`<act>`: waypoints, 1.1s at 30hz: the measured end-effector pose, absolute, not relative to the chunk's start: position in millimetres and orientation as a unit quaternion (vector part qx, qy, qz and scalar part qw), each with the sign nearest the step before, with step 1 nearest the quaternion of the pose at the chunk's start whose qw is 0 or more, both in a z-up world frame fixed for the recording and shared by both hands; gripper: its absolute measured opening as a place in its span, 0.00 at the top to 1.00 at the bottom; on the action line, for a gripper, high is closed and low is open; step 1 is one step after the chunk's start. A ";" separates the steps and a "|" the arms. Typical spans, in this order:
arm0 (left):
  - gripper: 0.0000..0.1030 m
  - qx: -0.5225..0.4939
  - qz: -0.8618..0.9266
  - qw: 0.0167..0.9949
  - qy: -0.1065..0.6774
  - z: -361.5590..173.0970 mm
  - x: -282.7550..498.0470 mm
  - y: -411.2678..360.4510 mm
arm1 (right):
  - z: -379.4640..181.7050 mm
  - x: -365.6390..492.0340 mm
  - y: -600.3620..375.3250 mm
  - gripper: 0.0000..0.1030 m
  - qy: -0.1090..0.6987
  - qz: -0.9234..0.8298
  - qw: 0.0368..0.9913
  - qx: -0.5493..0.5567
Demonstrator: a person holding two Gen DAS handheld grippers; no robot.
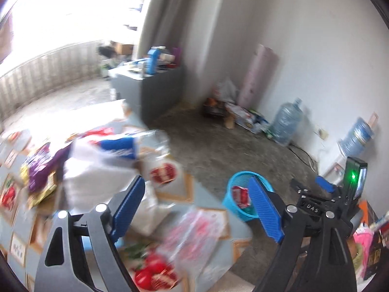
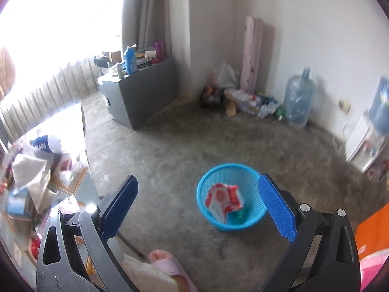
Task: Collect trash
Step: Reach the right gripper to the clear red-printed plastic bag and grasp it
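Note:
A blue mesh basket (image 2: 226, 166) stands on the concrete floor with a red-and-white wrapper (image 2: 222, 198) inside it. My right gripper (image 2: 198, 205) hangs open above and in front of the basket, nothing between its fingers. My left gripper (image 1: 198, 205) is open and empty over the table edge. Its right finger partly hides the basket (image 1: 237, 177). On the table lie a purple packet (image 1: 41, 168), a white-and-blue bag (image 1: 116, 146), a white bag with a red label (image 1: 165, 172) and a blurred pink-and-clear bag (image 1: 194, 231). The right gripper's body (image 1: 323, 204) shows at the right.
A grey cabinet (image 2: 136, 92) loaded with bottles stands by the curtain. In the corner are a pink rolled mat (image 2: 252, 53), a pile of clutter (image 2: 243, 99) and a water jug (image 2: 297, 99). A foot in a pink slipper (image 2: 167, 265) is just below the right gripper.

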State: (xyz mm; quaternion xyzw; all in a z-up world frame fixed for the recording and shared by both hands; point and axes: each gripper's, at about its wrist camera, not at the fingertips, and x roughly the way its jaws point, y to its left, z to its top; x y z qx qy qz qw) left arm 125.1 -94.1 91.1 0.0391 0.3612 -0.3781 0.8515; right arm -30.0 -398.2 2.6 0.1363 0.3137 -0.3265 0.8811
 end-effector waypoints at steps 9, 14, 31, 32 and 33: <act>0.18 -0.010 -0.318 0.873 0.369 66.0 111.9 -16.2 | 15.2 -37.0 -369.5 0.08 0.303 -0.186 0.918 0.179; 0.22 -0.009 -0.319 0.863 0.391 40.2 111.0 -12.7 | 0.1 -17.8 -357.5 0.26 0.349 -0.112 0.904 0.222; 0.85 0.027 -0.380 0.785 0.488 -34.9 129.6 -69.1 | -57.8 47.1 -307.6 0.95 0.489 -0.027 0.834 0.255; 0.87 0.029 -0.381 0.780 0.495 -40.0 131.1 -71.6 | -57.4 50.4 -308.4 0.96 0.489 -0.026 0.834 0.255; 0.88 0.029 -0.381 0.777 0.500 -43.3 132.1 -73.3 | -56.1 52.5 -309.8 0.96 0.488 -0.026 0.835 0.254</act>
